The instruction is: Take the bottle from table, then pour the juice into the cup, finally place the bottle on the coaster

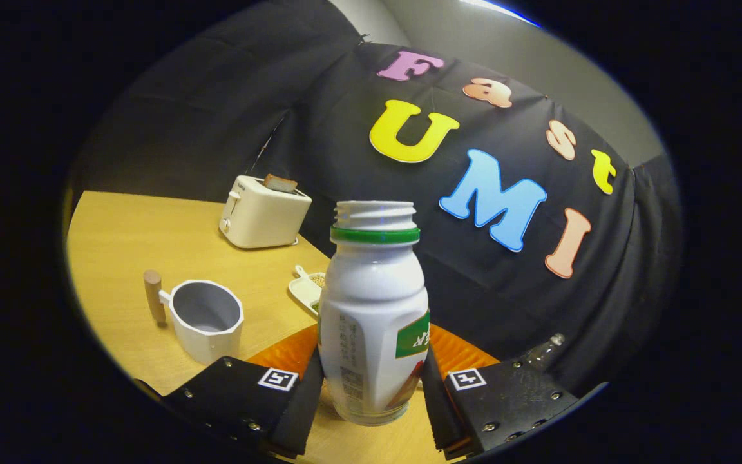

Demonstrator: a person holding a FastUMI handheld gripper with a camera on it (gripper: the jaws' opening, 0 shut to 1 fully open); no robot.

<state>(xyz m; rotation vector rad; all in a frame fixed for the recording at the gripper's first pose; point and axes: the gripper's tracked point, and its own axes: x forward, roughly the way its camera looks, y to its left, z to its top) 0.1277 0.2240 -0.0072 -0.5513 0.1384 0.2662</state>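
Tongs | both fingers pressing bottle | cup beside

Black cloth wall behind a wooden table holding a toaster.

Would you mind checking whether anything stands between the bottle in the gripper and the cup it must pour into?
Nothing visible does. The bottle sits between the gripper's fingers, both pressing its sides, cap off. The cup stands to its left on the table with bare wood between them. The small dish and toaster lie farther back, off that line.
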